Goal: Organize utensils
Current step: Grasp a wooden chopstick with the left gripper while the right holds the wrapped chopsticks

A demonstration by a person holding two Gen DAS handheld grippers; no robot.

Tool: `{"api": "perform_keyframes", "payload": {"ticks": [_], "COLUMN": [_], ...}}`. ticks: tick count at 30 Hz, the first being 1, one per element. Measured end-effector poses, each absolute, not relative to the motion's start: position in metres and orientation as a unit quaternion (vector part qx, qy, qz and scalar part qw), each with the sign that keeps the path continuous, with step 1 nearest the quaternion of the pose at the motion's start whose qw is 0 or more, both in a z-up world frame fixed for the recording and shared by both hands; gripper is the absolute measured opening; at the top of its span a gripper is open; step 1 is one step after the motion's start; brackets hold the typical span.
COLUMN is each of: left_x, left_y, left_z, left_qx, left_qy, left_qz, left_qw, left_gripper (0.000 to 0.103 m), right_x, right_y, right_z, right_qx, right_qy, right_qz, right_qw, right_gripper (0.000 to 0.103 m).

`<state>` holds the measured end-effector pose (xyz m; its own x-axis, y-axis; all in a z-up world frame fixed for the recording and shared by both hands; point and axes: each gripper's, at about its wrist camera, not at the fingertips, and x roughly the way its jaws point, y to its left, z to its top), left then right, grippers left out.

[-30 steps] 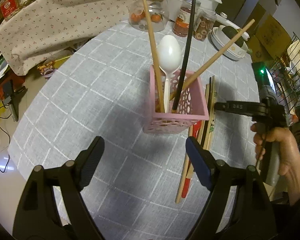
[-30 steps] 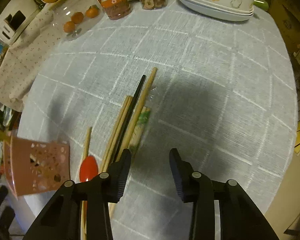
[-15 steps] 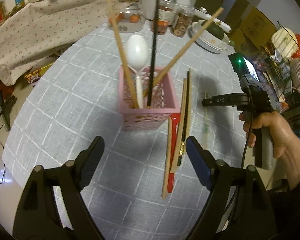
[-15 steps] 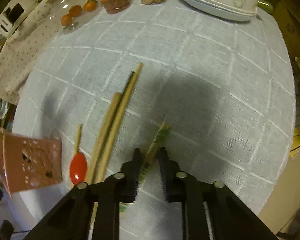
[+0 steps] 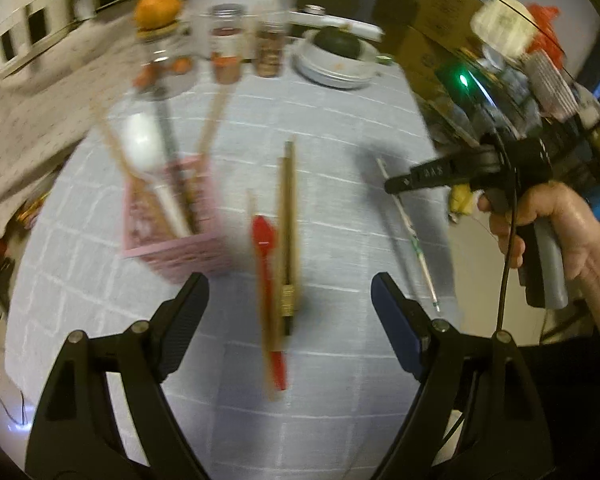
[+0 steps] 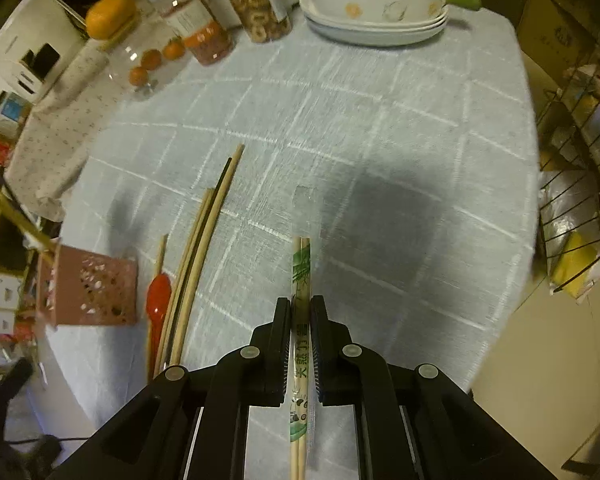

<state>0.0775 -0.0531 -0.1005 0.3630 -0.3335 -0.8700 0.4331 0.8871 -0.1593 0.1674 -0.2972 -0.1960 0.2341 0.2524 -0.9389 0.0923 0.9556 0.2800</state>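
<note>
Grey checked tablecloth (image 6: 340,120) over a round table, rim falling away at left and right, with a wide bare stretch through the middle and right side. Crowded along the far edge: a glass jar (image 6: 148,60) of small oranges with a large orange on its lid, two food jars (image 6: 260,16), then stacked white dishes (image 6: 376,20) with something dark green in the top one. Wire rack (image 6: 572,200) just beyond the right rim.

Left gripper (image 5: 288,300) wide open and empty, above the loose utensils; jaws just closing a little, nothing between them. Pink perforated basket (image 5: 172,236) toward the left, upright, holding a white spoon (image 5: 144,148), wooden chopsticks and one dark stick, all blurred. Just right of the basket, flat on the cloth: red spoon (image 5: 266,248) and a bundle of loose chopsticks (image 5: 288,220), side by side, touching.

Right gripper (image 6: 300,312) clamped on a paper-wrapped pair of chopsticks (image 6: 301,276), clear of the loose pile; seen from the left wrist, wrapped pair hanging below the jaws, person's hand (image 5: 560,232) on the handle.
</note>
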Motion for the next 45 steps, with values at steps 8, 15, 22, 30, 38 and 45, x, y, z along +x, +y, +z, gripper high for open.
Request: {"api": "perform_keyframes", "payload": {"ticks": [8,15,22,30,38,45], "left_x": [0.108,0.177,0.210,0.220,0.225,0.229], "left_y": [-0.129,-0.170,-0.168,-0.168,-0.167,-0.168], "left_z": [-0.131,-0.163,-0.197,-0.210,-0.211,-0.214], "left_qx": [0.093,0.073,0.077,0.073,0.078,0.083], "left_qy": [0.543,0.575,0.597,0.606,0.608,0.606], "left_qz": [-0.232,-0.174,-0.134,-0.125,-0.105,-0.109], "left_qw": [0.802,0.796,0.787,0.782,0.783,0.784], "left_gripper": [0.033,0.026,0.022,0.020,0.020,0.020], "right_x": [0.165,0.157,0.155,0.152,0.155,0.157], "right_y": [-0.308,-0.330,-0.343,-0.353,-0.354,-0.353], "right_z": [-0.192,-0.202,-0.202,-0.206,-0.208,-0.210], "right_qx": [0.171,0.181,0.193,0.198,0.204,0.202], "right_qy": [0.608,0.619,0.616,0.618,0.620,0.622], "right_qz": [0.072,0.069,0.073,0.072,0.066,0.065], "right_qw": [0.772,0.761,0.760,0.757,0.755,0.754], "right_gripper": [0.010,0.010,0.010,0.010,0.010,0.010]}}
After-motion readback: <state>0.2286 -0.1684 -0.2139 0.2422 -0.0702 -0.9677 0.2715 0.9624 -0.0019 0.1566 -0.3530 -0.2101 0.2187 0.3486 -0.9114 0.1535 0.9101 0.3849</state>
